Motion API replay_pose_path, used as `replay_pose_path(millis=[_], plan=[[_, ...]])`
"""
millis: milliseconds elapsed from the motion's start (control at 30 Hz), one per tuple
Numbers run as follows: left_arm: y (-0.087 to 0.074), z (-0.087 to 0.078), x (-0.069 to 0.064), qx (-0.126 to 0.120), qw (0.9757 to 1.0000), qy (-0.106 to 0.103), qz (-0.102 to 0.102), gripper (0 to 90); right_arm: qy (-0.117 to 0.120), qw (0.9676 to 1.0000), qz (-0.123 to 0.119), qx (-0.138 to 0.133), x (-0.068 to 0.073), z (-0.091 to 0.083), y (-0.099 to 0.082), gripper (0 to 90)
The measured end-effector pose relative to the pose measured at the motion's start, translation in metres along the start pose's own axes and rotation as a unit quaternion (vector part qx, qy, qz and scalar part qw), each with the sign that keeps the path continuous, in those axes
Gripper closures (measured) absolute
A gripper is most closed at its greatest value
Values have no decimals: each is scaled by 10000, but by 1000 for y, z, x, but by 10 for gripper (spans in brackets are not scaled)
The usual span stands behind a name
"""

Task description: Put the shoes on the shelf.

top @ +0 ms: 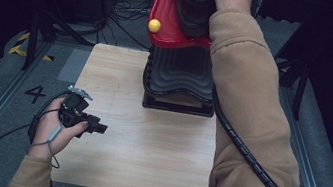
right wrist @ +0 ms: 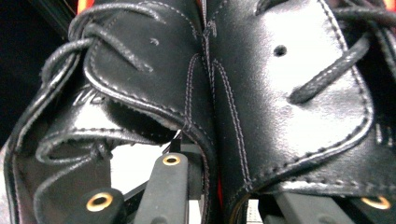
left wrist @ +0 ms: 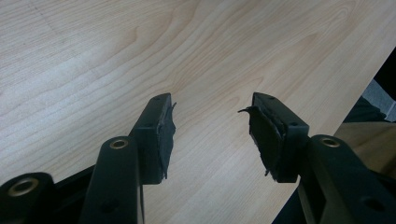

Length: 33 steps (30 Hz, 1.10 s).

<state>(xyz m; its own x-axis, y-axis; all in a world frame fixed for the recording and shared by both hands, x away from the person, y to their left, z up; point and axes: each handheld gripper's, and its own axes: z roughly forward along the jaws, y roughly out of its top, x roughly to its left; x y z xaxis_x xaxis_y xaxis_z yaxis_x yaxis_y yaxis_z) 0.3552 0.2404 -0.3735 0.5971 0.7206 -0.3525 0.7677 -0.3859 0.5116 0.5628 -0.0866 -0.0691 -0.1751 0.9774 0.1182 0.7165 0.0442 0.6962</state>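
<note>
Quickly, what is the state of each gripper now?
Left gripper: open, empty, over the table.
Right gripper: at the black shoe; jaws hidden, cannot tell.

A black leather lace-up shoe point(right wrist: 261, 93) sits high at the far edge of the wooden table point(top: 144, 156), against a red stand point(top: 164, 17). Its laces hang loose through the eyelets.
</note>
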Motion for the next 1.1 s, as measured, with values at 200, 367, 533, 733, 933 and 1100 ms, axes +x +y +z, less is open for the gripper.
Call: replay_pose_path(millis=[200, 367, 533, 733, 933, 1100], plan=[[0, 1, 0, 16, 10000, -15, -14, 500, -2, 9997, 191, -150, 2, 11, -10, 737], [1, 3, -1, 70, 10000, 17, -4, 501, 57, 9998, 140, -154, 5, 11, -13, 688], [2, 5, -2, 104, 9999, 54, -6, 499, 359, 9990, 178, 191, -6, 6, -15, 515], [3, 5, -5, 110, 9999, 62, 36, 499, 444, 9985, 139, 287, -12, -4, -20, 478], [5, 7, -10, 167, 9998, 86, 81, 499, 519, 9984, -123, 193, -20, -29, -28, 454], [5, 7, -13, 207, 9996, 106, 133, 499, 557, 9975, -418, 122, -28, -49, -36, 444]])
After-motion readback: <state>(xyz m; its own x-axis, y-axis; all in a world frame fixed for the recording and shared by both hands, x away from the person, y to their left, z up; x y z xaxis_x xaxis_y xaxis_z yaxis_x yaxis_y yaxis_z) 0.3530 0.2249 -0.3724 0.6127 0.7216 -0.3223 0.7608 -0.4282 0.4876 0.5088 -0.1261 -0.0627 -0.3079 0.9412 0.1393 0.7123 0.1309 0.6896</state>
